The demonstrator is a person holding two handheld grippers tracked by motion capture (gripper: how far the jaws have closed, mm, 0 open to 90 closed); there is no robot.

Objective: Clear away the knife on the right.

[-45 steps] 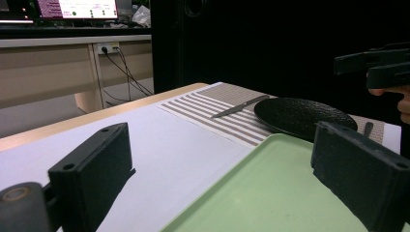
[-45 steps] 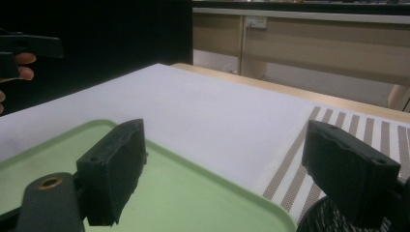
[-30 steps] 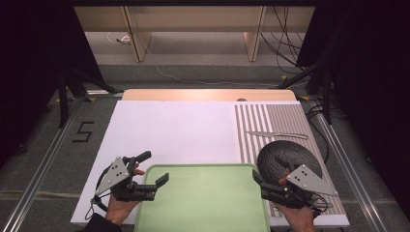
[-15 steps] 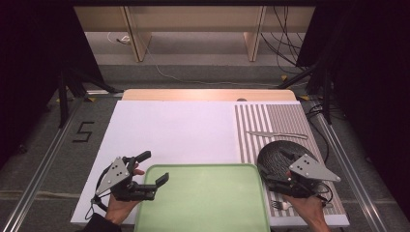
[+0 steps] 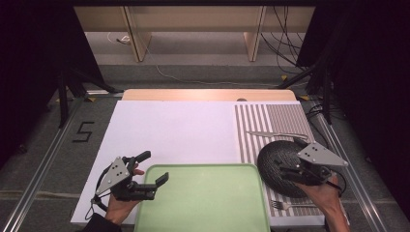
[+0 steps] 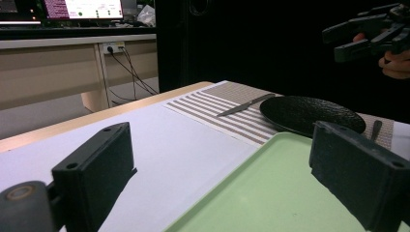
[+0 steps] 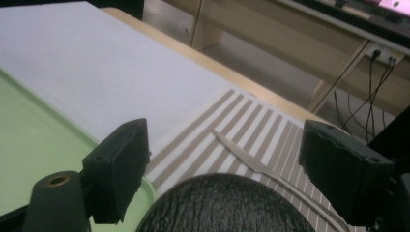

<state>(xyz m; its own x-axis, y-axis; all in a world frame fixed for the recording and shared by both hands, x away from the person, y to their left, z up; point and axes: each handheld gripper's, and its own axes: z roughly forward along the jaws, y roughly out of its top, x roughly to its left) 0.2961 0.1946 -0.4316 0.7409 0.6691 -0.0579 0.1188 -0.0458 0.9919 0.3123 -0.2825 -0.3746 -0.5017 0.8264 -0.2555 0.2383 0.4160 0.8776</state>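
The black plate (image 5: 283,166) lies on the striped placemat (image 5: 270,121) at the bench's right side, just right of the green tray (image 5: 203,198). The right gripper (image 5: 289,170) hovers directly above its near-right portion, jaws wide and empty. The left gripper (image 5: 154,169), also wide, sits well apart across the tray's left edge.

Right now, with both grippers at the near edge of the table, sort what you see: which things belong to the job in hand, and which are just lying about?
In the job:
right gripper, open over the black plate
left gripper, open at the green tray

Lying about:
knife on the striped mat
fork near the plate
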